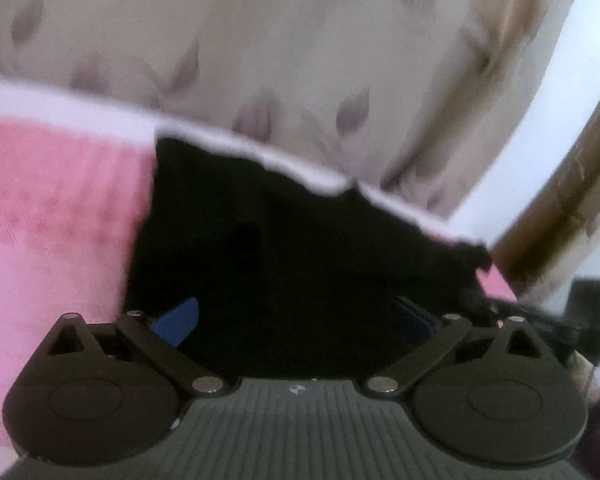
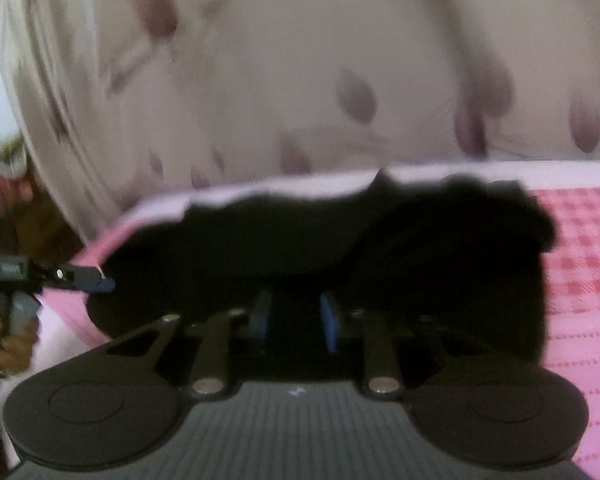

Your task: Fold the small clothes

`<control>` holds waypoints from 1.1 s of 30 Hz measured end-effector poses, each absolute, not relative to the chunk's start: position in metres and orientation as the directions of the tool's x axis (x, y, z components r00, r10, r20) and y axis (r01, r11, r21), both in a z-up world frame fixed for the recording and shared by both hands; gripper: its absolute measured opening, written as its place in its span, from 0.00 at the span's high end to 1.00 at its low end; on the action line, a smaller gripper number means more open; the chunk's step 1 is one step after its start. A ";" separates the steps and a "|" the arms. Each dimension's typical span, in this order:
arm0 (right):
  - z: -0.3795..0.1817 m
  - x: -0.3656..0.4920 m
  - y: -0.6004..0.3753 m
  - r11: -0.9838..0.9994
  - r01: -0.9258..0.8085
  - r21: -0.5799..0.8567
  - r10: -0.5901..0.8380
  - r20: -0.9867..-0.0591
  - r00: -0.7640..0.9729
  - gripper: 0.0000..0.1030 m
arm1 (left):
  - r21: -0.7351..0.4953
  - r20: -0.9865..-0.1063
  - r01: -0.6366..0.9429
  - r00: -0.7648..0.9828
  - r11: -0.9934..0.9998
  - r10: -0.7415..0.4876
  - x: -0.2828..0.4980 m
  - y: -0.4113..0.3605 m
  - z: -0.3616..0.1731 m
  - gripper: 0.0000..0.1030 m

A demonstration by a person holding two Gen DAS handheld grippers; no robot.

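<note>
The left gripper (image 1: 296,320) stands spread wide, its blue pads far apart with the black garment (image 1: 284,240) lying in front of and between them, nothing pinched. The right gripper (image 2: 296,316) has its blue pads drawn near each other with a narrow dark gap between; whether cloth is caught there I cannot tell, since black fabric and blur hide it. The garment lies on the pink checked bedcover (image 2: 580,280), near its far edge, below a pale curtain (image 1: 260,40) with dusky leaf marks. It looks bunched on the right and flatter on the left, so the fold seems partly made at best; smoothing and a final fold likely remain.
</note>
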State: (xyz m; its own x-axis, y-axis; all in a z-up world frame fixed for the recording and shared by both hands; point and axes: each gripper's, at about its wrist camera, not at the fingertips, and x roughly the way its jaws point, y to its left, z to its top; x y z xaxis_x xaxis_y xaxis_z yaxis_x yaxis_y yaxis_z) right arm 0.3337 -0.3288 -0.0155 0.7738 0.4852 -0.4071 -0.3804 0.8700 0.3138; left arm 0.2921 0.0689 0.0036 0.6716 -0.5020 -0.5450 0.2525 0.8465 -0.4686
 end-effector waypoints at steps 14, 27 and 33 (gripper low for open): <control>0.010 0.436 -0.334 0.941 -0.154 0.300 0.270 -0.396 0.878 0.76 | -0.369 -0.497 0.118 0.813 0.922 -0.304 0.411 0.061 0.020 0.04; 0.002 0.357 -0.354 0.871 -0.339 0.355 0.443 -0.270 0.855 0.76 | -0.481 -0.329 0.076 0.908 0.873 -0.260 0.370 0.125 0.042 0.01; 0.001 0.381 -0.280 0.858 -0.482 0.180 0.507 -0.452 0.734 0.76 | -0.379 -0.447 0.071 0.859 0.923 -0.250 0.339 0.100 0.002 0.01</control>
State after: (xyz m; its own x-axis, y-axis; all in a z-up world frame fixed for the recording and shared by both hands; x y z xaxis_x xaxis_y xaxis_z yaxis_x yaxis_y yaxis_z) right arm 0.3808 -0.2804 0.0007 0.7341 0.5072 -0.4515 -0.4819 0.8576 0.1799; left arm 0.3385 0.1003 0.0018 0.8589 -0.2499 -0.4470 0.0715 0.9228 -0.3786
